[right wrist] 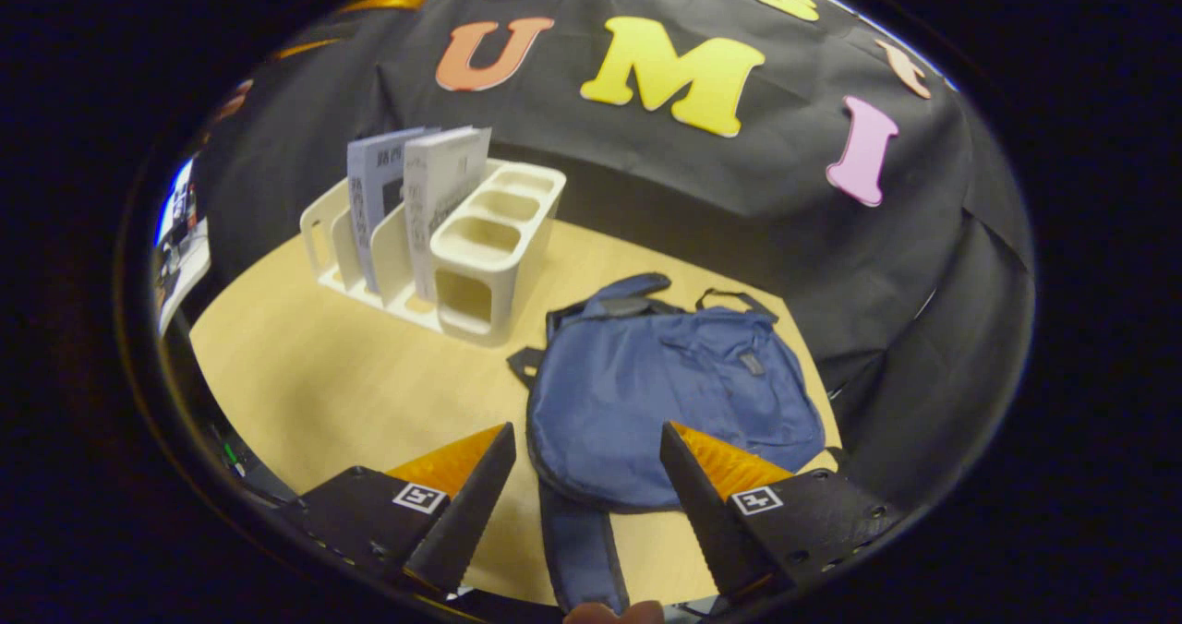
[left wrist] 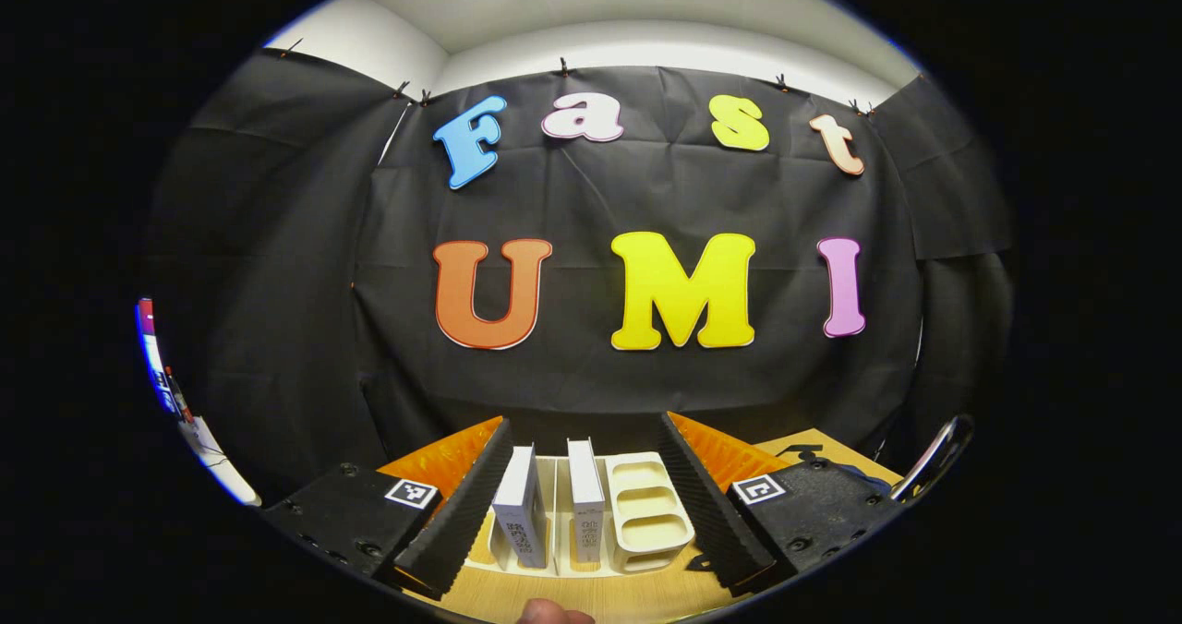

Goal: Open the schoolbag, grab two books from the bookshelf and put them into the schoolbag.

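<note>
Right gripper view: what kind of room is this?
Probably a small recording booth set up like a study corner: black cloth walls, a wooden table, a blue schoolbag and a cream bookshelf holding two books.

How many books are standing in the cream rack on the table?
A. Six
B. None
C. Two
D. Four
C: two books stand upright side by side in the rack, next to its small cubbies.
</note>
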`<state>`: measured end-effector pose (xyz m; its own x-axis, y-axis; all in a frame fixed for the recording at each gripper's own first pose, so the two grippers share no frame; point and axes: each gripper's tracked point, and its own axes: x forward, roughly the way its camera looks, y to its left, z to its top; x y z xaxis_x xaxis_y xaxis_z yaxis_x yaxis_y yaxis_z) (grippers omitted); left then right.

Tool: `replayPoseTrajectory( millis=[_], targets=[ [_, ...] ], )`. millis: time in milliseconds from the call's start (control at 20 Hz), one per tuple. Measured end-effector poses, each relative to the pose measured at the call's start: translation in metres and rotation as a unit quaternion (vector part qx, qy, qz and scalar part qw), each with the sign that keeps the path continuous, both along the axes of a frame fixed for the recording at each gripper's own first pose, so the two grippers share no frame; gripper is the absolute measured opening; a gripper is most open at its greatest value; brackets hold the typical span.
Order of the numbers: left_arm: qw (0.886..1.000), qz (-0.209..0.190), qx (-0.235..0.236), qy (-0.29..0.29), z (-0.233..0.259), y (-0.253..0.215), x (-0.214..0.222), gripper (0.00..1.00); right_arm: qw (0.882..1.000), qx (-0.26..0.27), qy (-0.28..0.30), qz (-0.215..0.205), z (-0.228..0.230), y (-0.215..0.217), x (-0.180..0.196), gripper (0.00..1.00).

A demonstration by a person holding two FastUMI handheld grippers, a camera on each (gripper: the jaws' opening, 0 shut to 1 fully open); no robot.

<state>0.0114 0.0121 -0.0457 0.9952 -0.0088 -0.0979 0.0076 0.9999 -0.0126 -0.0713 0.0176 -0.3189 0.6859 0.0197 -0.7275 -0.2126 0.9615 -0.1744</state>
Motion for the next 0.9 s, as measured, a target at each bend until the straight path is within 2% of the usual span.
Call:
replayPoseTrajectory(
  millis=[100,300,550,700,850,900],
  targets=[
    [1.0,0.002,0.002,0.005,-0.003,0.004,-0.001,1.0,0.999,-0.009,0.03,0.001,-0.027,0.0,-0.006,0.99],
    [1.0,0.007,0.008,0.012,-0.009,0.011,0.0,1.0,0.997,-0.046,0.059,0.007,-0.064,-0.003,-0.005,0.96],
    [1.0,0.007,0.017,0.021,-0.014,0.015,0.002,1.0,0.995,-0.084,0.062,0.004,-0.092,-0.01,0.009,0.96],
    [0.999,0.008,0.02,0.025,-0.016,0.016,0.004,1.0,0.995,-0.08,0.059,-0.012,-0.097,-0.013,0.024,0.96],
    [0.999,0.009,0.019,0.031,-0.02,0.017,0.006,1.0,0.996,-0.073,0.056,-0.007,-0.101,-0.009,0.032,0.99],
    [0.999,0.01,0.019,0.033,-0.02,0.017,0.007,1.0,0.996,-0.071,0.055,-0.003,-0.1,-0.006,0.035,0.92]
  ],
)
